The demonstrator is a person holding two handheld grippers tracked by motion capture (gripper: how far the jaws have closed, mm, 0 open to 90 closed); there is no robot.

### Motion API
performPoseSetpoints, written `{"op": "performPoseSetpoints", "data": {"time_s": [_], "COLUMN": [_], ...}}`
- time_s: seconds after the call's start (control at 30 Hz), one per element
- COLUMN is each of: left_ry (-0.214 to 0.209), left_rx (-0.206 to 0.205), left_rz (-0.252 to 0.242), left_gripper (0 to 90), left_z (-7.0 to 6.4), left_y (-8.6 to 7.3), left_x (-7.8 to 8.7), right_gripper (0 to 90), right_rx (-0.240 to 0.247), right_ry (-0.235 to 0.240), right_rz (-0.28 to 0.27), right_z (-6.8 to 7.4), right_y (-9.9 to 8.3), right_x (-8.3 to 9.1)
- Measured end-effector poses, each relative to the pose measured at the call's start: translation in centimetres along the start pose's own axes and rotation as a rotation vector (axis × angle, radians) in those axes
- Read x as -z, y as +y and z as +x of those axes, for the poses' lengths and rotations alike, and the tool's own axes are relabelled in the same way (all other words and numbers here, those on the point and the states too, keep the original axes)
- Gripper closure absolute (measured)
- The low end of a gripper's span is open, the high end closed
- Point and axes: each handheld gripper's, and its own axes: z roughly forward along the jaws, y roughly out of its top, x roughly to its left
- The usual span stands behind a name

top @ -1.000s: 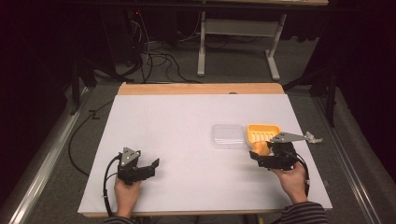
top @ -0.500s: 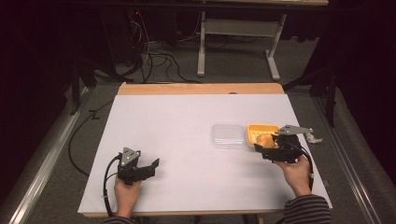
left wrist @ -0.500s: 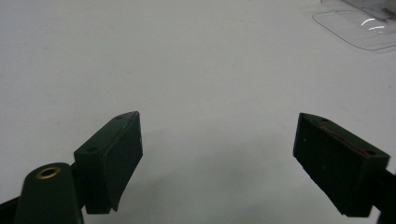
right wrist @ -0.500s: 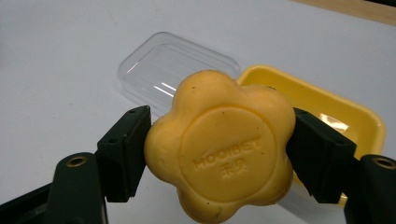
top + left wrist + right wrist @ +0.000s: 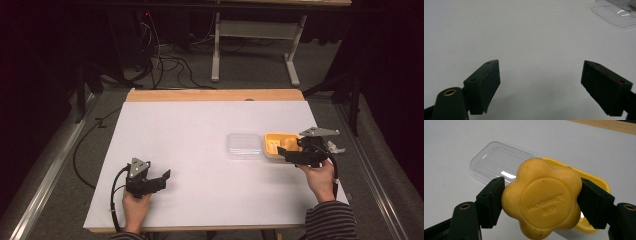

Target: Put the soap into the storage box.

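I had the right gripper clamped on the yellow flower-shaped soap bar, its fingers pinching opposite sides, just above the yellow plastic soap dish beside the clear plastic lid. The left gripper rested open, well apart on the white counter. Since a second earlier, the soap had moved back toward the dish's right.

A yellow soap with a stamped mark, a yellow tray, a clear lid, a white table.
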Motion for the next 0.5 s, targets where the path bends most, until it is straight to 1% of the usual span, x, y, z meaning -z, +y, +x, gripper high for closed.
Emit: {"op": "performPoseSetpoints", "data": {"time_s": [0.03,0.2,0.27,0.33,0.4,0.5], "left_ry": [0.000,0.000,0.000,-0.003,-0.002,-0.003], "left_rx": [0.000,0.001,0.001,0.002,0.001,0.002], "left_rz": [0.000,0.001,0.001,0.003,0.002,0.002], "left_gripper": [16.2,16.2,16.2,16.3,16.3,16.3], "left_z": [0.00,0.01,0.01,0.03,0.01,0.01], "left_y": [0.00,0.00,0.01,0.02,0.01,0.01], "left_x": [-0.01,-0.02,-0.03,-0.04,-0.03,-0.04], "right_gripper": [28.1,28.1,28.1,28.1,28.1,28.1], "right_rx": [-0.014,-0.016,-0.020,-0.009,-0.010,-0.013], "right_ry": [-0.003,-0.009,-0.011,-0.015,-0.016,-0.017], "right_rz": [0.002,0.006,0.015,0.023,0.039,0.045], "right_z": [-0.19,-0.48,-0.61,-0.72,-0.85,-0.95], "right_y": [0.10,0.26,0.36,0.43,0.59,0.73], "right_x": [-0.20,-0.49,-0.67,-0.81,-1.03,-1.18]}}
